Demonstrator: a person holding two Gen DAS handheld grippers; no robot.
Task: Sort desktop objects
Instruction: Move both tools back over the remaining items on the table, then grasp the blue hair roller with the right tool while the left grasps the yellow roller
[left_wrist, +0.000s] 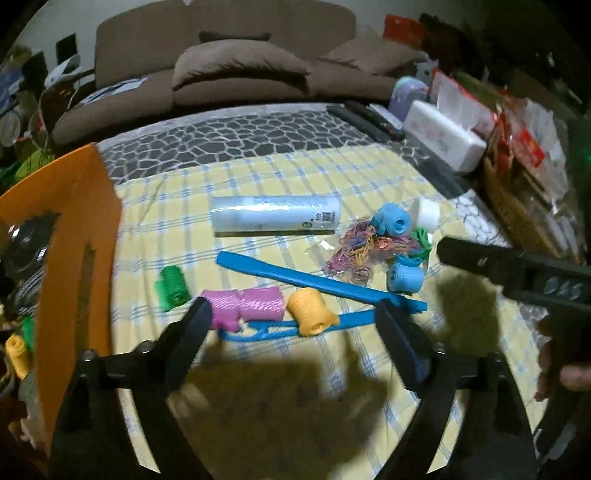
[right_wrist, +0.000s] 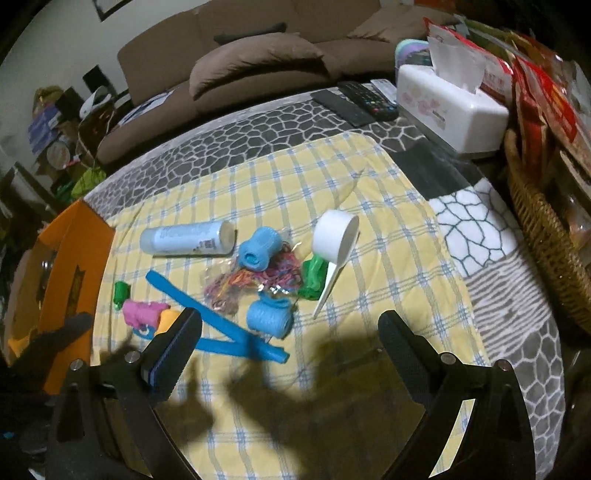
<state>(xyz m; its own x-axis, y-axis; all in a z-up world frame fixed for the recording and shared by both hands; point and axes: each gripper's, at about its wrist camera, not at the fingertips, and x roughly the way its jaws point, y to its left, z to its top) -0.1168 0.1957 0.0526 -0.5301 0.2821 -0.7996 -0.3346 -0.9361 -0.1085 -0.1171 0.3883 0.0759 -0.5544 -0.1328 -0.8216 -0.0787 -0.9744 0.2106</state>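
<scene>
Shadows of both tools fall on the near yellow checked cloth (right_wrist: 369, 192). The left gripper (left_wrist: 293, 317) stands fairly wide and empty, angled down toward the pink spool (left_wrist: 255, 301) and yellow spool (left_wrist: 308, 310), probably the next pick. The right gripper (right_wrist: 290, 332) is wide open, holding nothing, above the blue spool (right_wrist: 269, 317). Beyond lie rubber bands (right_wrist: 243, 282), a white scoop (right_wrist: 334, 240) and a white tube (right_wrist: 184, 240). The orange box (left_wrist: 74, 206) at the left edge likely receives sorted spools.
</scene>
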